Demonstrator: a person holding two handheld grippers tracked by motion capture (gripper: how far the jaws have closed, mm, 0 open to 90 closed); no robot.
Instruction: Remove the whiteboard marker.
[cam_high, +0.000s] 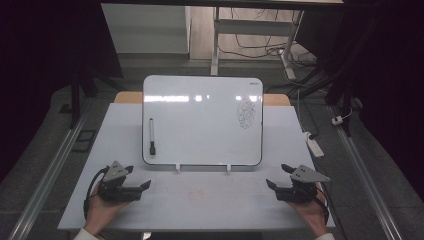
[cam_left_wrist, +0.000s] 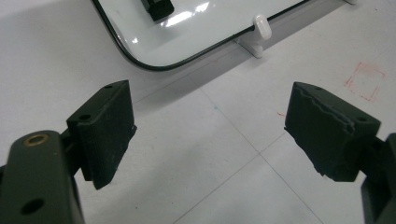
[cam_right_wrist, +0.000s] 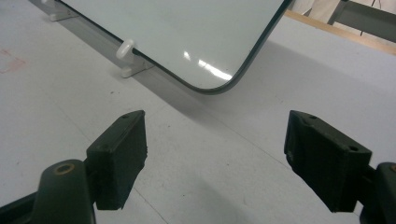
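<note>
Whiteboard (cam_high: 202, 120) props tilted on two white clips mid-table, marker (cam_high: 151, 136) stuck to its left side — likely light, rigid, slick; marker's barrel looks the best hold. Left gripper (cam_high: 132, 180) and right gripper (cam_high: 279, 176) rest agape, empty, near the board's lower corners.

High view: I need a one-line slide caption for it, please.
Two open grippers, left gripper and right gripper, rest before a propped whiteboard bearing a marker and a scribble.
</note>
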